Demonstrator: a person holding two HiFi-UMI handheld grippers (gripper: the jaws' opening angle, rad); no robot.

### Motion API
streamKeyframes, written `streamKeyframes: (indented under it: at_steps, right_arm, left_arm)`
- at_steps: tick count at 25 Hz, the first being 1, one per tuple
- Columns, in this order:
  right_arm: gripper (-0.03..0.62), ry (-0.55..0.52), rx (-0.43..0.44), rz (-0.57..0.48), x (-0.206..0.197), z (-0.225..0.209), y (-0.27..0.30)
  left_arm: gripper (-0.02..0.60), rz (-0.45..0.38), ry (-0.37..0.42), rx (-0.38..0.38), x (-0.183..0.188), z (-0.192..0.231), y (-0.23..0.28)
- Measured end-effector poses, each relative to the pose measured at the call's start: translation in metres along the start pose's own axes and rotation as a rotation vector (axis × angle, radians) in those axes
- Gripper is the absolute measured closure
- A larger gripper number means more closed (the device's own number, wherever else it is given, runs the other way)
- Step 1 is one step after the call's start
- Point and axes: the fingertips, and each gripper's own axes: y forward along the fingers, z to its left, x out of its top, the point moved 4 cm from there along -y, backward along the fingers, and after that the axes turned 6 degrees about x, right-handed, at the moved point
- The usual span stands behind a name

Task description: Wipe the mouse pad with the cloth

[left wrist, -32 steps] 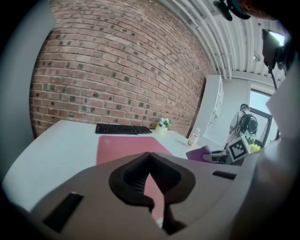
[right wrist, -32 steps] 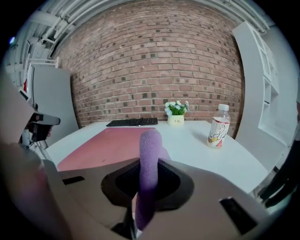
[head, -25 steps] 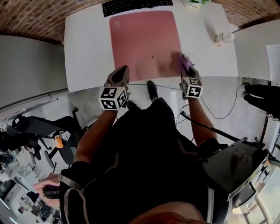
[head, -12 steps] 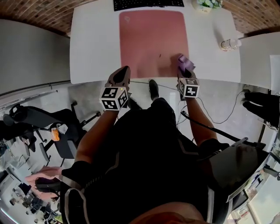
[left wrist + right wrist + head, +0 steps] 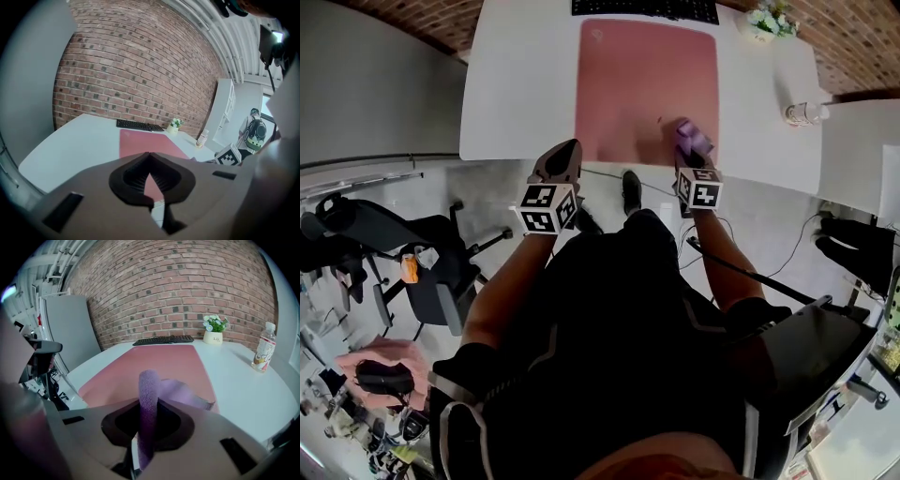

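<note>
A pink mouse pad (image 5: pixel 645 89) lies on the white desk (image 5: pixel 520 84), below a black keyboard (image 5: pixel 645 8). My right gripper (image 5: pixel 690 148) is shut on a purple cloth (image 5: pixel 693 137) at the pad's near right corner. In the right gripper view the cloth (image 5: pixel 149 404) stands folded between the jaws over the mouse pad (image 5: pixel 154 369). My left gripper (image 5: pixel 558 161) hovers at the desk's near edge, left of the pad, shut and holding nothing. In the left gripper view the pad (image 5: pixel 140 143) lies ahead.
A small flower pot (image 5: pixel 766 22) and a bottle (image 5: pixel 807 113) stand on the desk's right side. Office chairs (image 5: pixel 412 267) are on the floor at left. A black cable (image 5: pixel 741 272) runs near my right arm. A hand holding a dark object (image 5: pixel 380 375) is at lower left.
The view has shifted so the desk sits further right and higher. My right gripper with the cloth has stayed at the pad's near right corner; the left has hardly moved.
</note>
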Motion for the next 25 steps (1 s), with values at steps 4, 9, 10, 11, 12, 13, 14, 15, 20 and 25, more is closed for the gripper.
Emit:
streamKeyframes:
  at_steps: [4,9,10,11,12,13,14,15,20,25]
  right_arm:
    - [0.539,-0.029,0.027,0.016,0.002,0.013,0.009]
    - [0.539,-0.052,0.076,0.024,0.007,0.035,0.019]
    - [0.539,-0.06,0.086,0.029,0.008,0.04,0.022]
    - [0.539,-0.067,0.096,0.034,0.009,0.045,0.024]
    - [0.539,-0.073,0.106,0.038,0.009,0.05,0.026]
    - [0.539,-0.081,0.116,0.043,0.01,0.055,0.028]
    - [0.539,-0.089,0.126,0.048,0.011,0.06,0.031]
    - [0.539,-0.1,0.137,0.052,0.012,0.066,0.033]
    - [0.539,-0.149,0.197,0.082,0.014,0.097,0.049]
    - [0.539,-0.142,0.238,0.098,0.017,0.13,0.064]
  left_arm:
    - [0.577,-0.003,-0.023,0.03,-0.006,0.007,-0.008]
    - [0.577,-0.018,-0.043,0.053,-0.009,0.013,-0.019]
    - [0.577,-0.022,-0.047,0.058,-0.009,0.014,-0.021]
    - [0.577,-0.025,-0.05,0.064,-0.01,0.015,-0.023]
    - [0.577,-0.028,-0.054,0.069,-0.01,0.017,-0.026]
    - [0.576,-0.031,-0.057,0.074,-0.01,0.018,-0.028]
    - [0.577,-0.032,-0.061,0.08,-0.011,0.02,-0.031]
    - [0.577,-0.034,-0.065,0.087,-0.011,0.022,-0.033]
    - [0.577,-0.043,-0.091,0.127,-0.016,0.037,-0.046]
    - [0.577,-0.044,-0.112,0.167,-0.02,0.053,-0.06]
